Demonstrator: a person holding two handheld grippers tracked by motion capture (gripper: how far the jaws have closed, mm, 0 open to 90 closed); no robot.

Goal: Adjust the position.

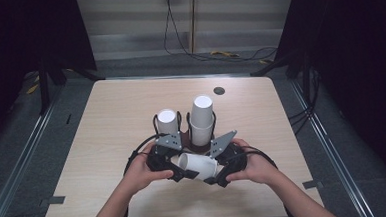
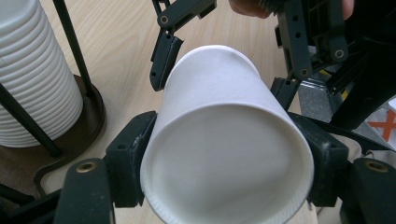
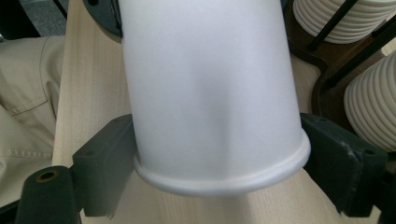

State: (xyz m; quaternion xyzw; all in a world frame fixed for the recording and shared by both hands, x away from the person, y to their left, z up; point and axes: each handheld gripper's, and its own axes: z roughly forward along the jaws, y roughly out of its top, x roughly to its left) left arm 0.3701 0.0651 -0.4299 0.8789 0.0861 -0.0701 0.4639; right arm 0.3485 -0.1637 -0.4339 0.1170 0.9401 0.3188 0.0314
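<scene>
- The bench (image 1: 107,143) is a rectangular top of light wood grain with rounded corners, standing on a grey floor (image 1: 28,147).
- A small dark round disc (image 1: 219,91) sits in the bench surface near its far edge, right of the middle.
- A dark stand (image 1: 189,145) with a round brown base and thin black upright rods rests on the bench at its middle.
- The stand carries two stacks of white paper cups: a shorter stack (image 1: 167,122) on the left and a taller stack (image 1: 201,119) just beside it on the right.
</scene>
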